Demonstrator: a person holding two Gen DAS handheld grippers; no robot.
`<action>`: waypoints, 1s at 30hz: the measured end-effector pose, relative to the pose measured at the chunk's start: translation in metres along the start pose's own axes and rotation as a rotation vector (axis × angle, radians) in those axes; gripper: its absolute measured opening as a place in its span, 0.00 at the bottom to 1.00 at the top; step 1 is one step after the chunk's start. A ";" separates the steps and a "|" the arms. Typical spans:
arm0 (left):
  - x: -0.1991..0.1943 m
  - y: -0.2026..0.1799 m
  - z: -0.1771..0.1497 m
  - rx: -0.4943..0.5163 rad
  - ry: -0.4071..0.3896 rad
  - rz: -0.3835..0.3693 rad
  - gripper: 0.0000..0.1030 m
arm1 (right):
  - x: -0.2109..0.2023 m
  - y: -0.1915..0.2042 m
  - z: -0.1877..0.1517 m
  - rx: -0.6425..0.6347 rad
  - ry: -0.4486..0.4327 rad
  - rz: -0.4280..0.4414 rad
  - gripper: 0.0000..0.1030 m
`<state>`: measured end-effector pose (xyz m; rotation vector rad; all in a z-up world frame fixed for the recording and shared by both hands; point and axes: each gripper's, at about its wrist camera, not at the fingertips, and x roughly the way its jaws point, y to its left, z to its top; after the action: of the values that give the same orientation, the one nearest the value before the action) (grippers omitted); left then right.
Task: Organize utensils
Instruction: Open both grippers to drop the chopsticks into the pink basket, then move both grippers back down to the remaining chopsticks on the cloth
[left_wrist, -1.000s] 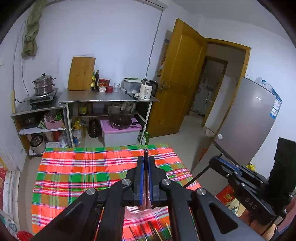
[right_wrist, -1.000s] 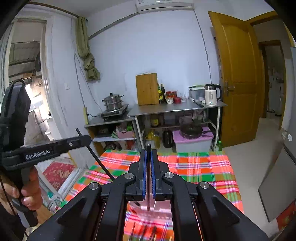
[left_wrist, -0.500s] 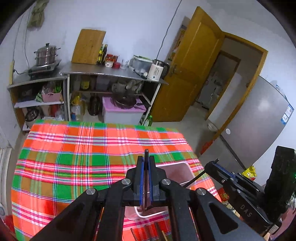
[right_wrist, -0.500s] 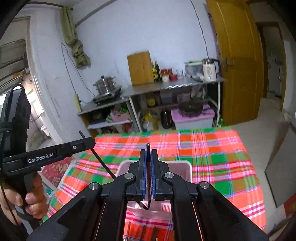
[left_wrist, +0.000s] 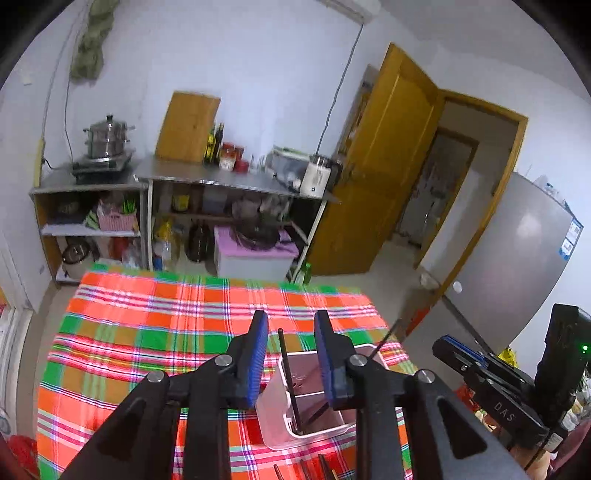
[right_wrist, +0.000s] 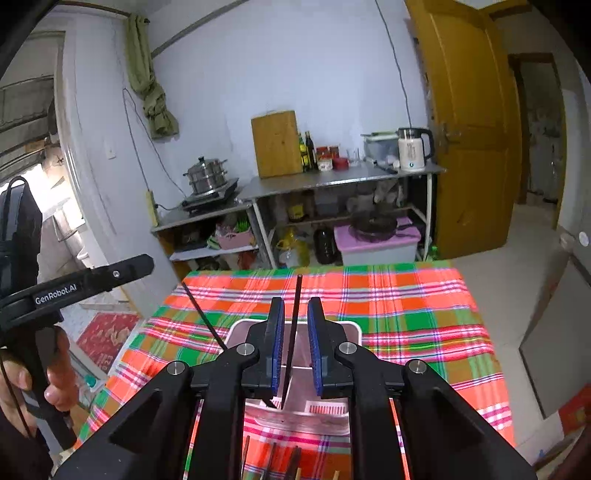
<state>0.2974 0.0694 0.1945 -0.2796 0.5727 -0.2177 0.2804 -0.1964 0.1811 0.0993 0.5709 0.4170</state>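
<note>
Now we hold both grippers over bin (left_wrist: 312, 417): left gripper (left_wrist: 290, 354) and right gripper (right_wrist: 295, 345) opening, each with loose chopstick (left_wrist: 290, 376) between pads, untouched.

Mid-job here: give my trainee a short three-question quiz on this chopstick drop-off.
1. True or false: the left gripper is clamped tight on its black chopstick.
2. Where does the lower end of the chopstick between the right gripper's fingers sit? A) in the white bin B) on the plaid tablecloth C) on the steel counter
3. What lies on the cloth nearer than the bin?

Key: 1. False; its fingers are opening and stand clear of the stick. 2. A. 3. More chopsticks.
</note>
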 end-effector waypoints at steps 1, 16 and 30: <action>-0.009 -0.002 -0.002 0.005 -0.015 -0.006 0.25 | -0.006 0.000 0.000 0.000 -0.008 -0.002 0.13; -0.088 -0.022 -0.108 0.047 -0.049 0.008 0.25 | -0.097 0.012 -0.074 -0.012 -0.043 0.009 0.13; -0.110 -0.008 -0.212 0.005 0.046 0.077 0.25 | -0.120 0.005 -0.165 0.037 0.074 0.005 0.13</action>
<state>0.0878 0.0501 0.0810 -0.2475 0.6275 -0.1516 0.0983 -0.2449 0.1040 0.1210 0.6519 0.4164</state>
